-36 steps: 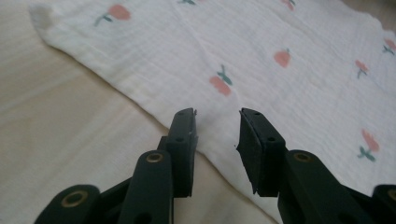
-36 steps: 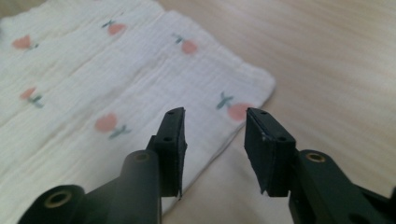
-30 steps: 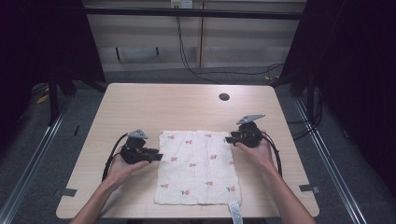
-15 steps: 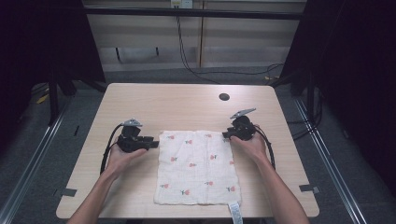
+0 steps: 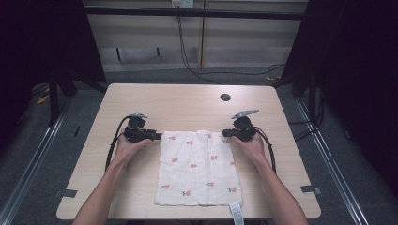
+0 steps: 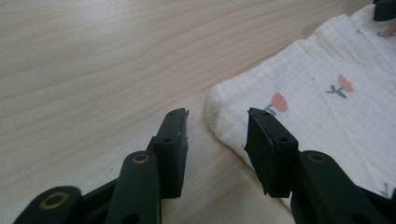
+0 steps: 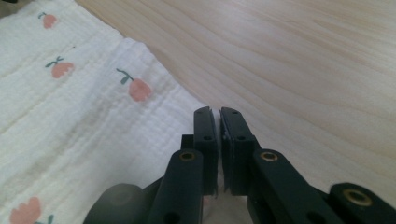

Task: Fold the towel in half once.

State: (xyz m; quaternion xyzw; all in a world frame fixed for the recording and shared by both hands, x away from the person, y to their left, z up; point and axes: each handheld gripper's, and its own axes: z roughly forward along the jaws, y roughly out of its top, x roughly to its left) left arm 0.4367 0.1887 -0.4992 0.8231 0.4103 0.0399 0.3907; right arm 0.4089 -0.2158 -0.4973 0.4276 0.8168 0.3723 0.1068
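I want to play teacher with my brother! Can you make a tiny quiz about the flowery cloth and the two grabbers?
1. True or false: the right gripper is pinched shut on a corner of the cloth.
2. Which best describes the left gripper? A) clamped on a cup B) jaws apart around the cloth's corner C) lying upside down
3. Fill in: the cloth is printed with small pink ____.

Key:
1. True; a sliver of white fabric sits between its jaws.
2. B; the corner lies between the pads, which are not pressing it.
3. Flowers.
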